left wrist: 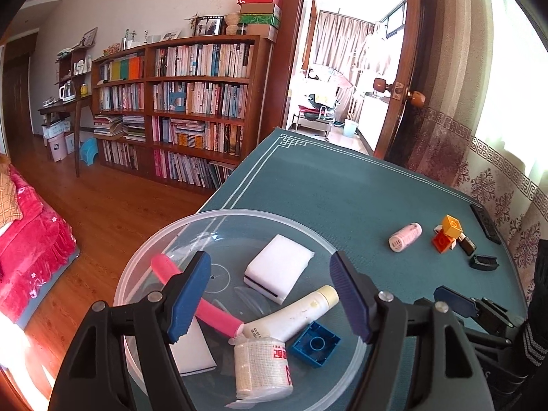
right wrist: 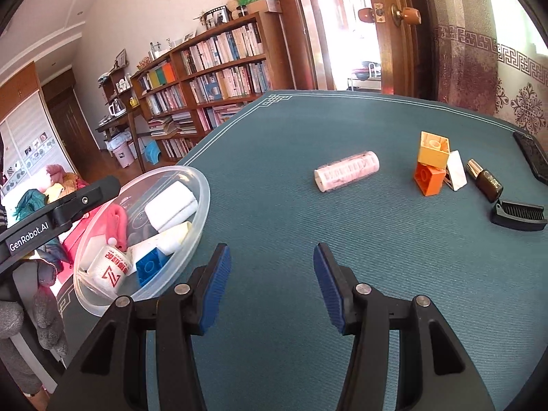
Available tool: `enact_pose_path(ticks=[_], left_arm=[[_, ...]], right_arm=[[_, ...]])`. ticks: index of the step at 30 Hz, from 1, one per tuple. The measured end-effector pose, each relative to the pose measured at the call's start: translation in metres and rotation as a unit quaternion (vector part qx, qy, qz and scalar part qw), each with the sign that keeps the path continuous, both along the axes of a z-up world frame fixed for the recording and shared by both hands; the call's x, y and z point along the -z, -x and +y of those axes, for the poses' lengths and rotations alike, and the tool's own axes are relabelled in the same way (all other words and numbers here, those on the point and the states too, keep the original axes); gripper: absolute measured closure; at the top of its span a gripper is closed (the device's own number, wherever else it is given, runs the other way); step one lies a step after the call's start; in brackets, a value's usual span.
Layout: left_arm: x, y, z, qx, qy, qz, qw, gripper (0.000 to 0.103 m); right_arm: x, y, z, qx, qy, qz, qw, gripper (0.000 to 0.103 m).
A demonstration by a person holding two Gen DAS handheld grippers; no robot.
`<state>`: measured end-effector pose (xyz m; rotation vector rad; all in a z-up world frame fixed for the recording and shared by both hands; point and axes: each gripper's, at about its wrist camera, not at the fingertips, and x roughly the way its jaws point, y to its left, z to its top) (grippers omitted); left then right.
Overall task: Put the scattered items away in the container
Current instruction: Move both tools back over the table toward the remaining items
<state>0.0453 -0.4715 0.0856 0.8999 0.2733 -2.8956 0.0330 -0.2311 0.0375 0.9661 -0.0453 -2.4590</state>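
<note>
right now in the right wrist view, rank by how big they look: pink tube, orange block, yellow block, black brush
1. pink tube, longest of the four
2. black brush
3. orange block and yellow block: about alike, yellow stacked on orange, so not ranked apart

The fisheye stretches the edges, so the brush's place is unsure.

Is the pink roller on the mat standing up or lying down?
Lying down. The pink roller rests on its side on the green mat, its long axis along the surface and one round end facing the clear bowl.

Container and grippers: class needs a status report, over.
Left gripper open, empty, above clear bowl. Right gripper open, empty, over mat. Pink roll nearest outside bowl. Path unobstructed.
</note>
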Motion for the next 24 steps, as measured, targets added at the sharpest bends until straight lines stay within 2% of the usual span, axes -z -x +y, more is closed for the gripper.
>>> enact_pose_path(ticks=[7, 13, 24], left_arm=[[0.000, 0.007, 0.027, 0.030, 0.013, -0.006, 0.9995, 0.026], [-0.001, 0.014, 0.058, 0.064, 0.028, -0.011, 0.9975, 0.026], [0.004, 0.029, 0.104, 0.109, 0.042, -0.022, 0.9929, 0.025]], right_arm=[[0.008, 0.004, 0.034, 0.033, -0.013, -0.003, 0.999, 0.049], [0.012, 0.013, 0.078, 0.082, 0.008, -0.018, 0.996, 0.049], [0.010, 0.033, 0.165, 0.199, 0.044, -0.029, 0.979, 0.049]])
